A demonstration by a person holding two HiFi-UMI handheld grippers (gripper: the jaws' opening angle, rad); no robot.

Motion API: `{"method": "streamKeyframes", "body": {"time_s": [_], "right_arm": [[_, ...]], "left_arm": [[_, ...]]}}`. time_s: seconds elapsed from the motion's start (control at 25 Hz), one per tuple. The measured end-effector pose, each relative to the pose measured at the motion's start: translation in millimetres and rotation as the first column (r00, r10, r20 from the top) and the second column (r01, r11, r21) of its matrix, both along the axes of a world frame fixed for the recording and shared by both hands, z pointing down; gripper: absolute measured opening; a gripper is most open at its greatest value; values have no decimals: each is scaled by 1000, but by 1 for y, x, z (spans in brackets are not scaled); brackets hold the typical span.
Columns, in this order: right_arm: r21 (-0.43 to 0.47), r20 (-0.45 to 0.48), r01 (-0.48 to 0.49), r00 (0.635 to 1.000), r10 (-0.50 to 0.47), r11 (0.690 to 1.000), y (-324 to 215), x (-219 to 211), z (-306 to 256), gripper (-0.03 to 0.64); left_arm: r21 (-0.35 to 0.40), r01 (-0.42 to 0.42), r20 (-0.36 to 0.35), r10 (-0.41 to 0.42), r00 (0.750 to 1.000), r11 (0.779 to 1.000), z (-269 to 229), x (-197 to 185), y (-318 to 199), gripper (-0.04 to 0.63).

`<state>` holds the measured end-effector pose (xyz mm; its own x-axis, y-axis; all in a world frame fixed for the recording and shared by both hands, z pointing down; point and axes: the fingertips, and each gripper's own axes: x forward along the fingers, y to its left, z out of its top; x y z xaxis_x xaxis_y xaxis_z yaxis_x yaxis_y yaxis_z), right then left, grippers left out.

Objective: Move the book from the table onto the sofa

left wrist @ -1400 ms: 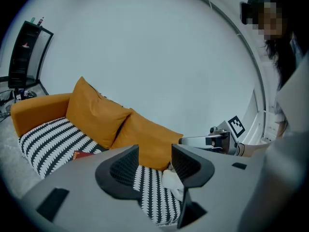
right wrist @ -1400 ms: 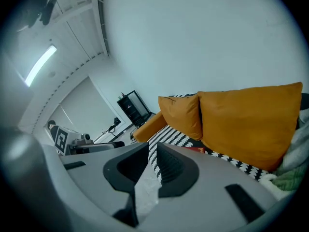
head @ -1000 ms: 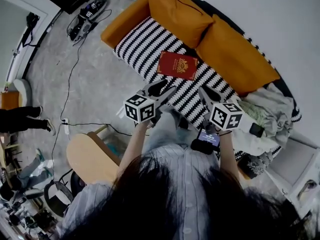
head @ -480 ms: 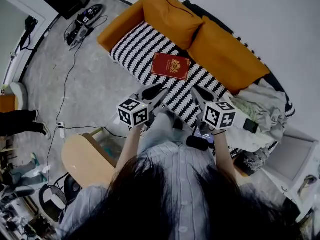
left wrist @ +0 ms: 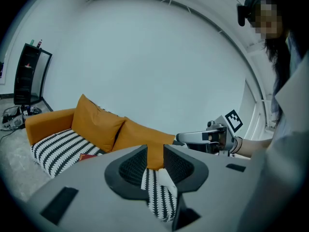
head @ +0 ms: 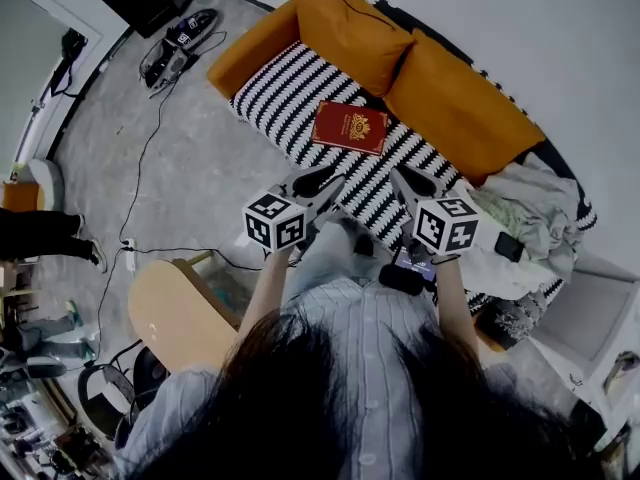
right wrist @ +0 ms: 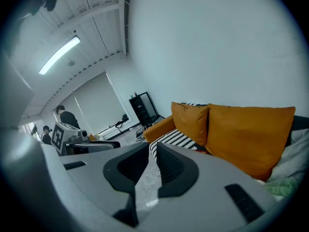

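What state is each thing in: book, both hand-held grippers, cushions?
Book: closed, lying flat on the sofa seat, untouched.
Left hand-held gripper: empty, jaws slightly apart, just been closing.
Right hand-held gripper: shut, empty.
Cushions: propped upright at the back.

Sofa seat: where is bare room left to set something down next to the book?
Bare striped seat lies between the orange armrest and the book. Another strip runs from the book toward the cloth pile. The right end is crowded with that pile; cushions line the back.
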<state>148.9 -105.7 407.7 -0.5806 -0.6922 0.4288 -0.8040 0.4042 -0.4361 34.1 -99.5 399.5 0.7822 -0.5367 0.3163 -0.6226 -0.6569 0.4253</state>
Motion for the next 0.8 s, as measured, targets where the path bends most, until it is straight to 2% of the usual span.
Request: {"method": "streamKeyframes", "body": {"time_s": [0.32,0.8], "right_arm": [[28,-38,16,999,-15,999,9,0,-3,60],[50,-39,-104,994,106,993,12,40,-10,57]], "left_arm": [[9,16,18,-16,1000,1000,-2,-4,18,112],[10,-14,43,13,999,1000,-2,-1,23,104]]}}
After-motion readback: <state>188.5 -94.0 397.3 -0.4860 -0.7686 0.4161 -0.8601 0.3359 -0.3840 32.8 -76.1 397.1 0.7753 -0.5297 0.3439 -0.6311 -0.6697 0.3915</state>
